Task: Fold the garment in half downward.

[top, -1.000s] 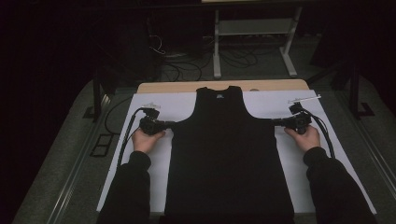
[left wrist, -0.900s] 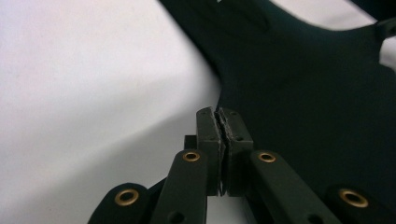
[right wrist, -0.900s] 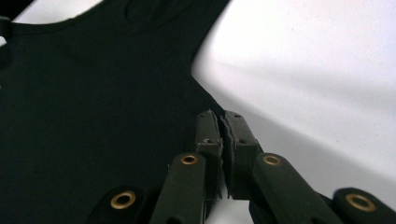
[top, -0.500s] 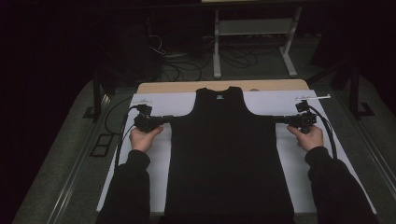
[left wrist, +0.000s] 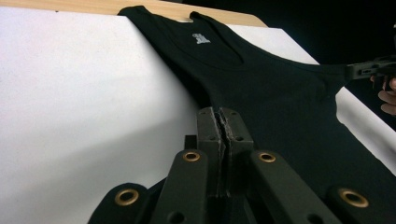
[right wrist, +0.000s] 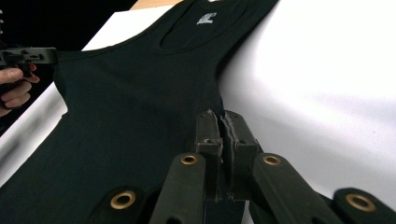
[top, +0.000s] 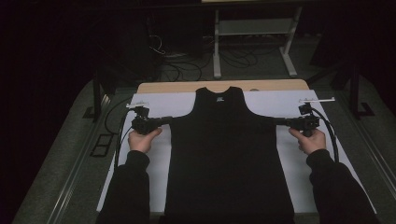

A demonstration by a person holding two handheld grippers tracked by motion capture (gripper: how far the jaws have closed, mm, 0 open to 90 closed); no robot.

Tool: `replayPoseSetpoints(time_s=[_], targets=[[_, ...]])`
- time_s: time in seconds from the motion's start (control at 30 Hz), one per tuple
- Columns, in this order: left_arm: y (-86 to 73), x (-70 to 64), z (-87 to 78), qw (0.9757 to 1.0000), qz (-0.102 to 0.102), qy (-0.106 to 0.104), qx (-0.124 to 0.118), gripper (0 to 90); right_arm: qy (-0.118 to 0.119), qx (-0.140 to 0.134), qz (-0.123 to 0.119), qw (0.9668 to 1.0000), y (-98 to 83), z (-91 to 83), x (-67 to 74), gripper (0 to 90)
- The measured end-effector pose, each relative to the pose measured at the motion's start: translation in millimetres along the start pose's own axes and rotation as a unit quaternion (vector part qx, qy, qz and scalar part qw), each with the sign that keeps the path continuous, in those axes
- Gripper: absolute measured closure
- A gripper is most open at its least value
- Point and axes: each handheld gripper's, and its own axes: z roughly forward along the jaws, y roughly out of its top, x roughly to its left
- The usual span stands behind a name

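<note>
A black tank top [top: 229, 154] lies flat on a white sheet [top: 154, 163], neck toward the far edge. My left gripper [top: 169, 120] is shut on its left side edge just below the armhole, and my right gripper [top: 275, 121] is shut on the right side edge at the same height. In the left gripper view the closed jaws pinch the tank top [left wrist: 280, 107] at its edge, with my right gripper [left wrist: 369, 70] pulling the far side to a point. The right gripper view mirrors this: tank top [right wrist: 130, 107], my left gripper [right wrist: 32, 56] beyond it.
The white sheet covers a wooden table [top: 173, 87]. A white label [left wrist: 201, 38] sits inside the neckline. Cables [top: 119, 135] trail from both grippers. Behind the table stands a white metal frame [top: 254, 28] amid floor cables. Dark surroundings on all sides.
Both hands have shifted slightly outward, and the top's sides under the armholes are drawn tauter between the two grippers.
</note>
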Motion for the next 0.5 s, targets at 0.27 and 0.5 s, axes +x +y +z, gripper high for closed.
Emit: replayPoseSetpoints(time_s=[0.27, 0.5], targets=[[-2.2, -2.7, -6.0, 0.9999, -0.008, -0.01, -0.009, 86.8, 0.0, -0.014, 0.001, 0.9999, -5.6, -14.4, 3.1, 84.5], [-8.7, -1.6, -14.4, 0.9996, -0.02, -0.014, -0.014, 86.8, -0.003, -0.015, 0.007, 0.9999, -12.7, -20.3, 4.6, 84.5]])
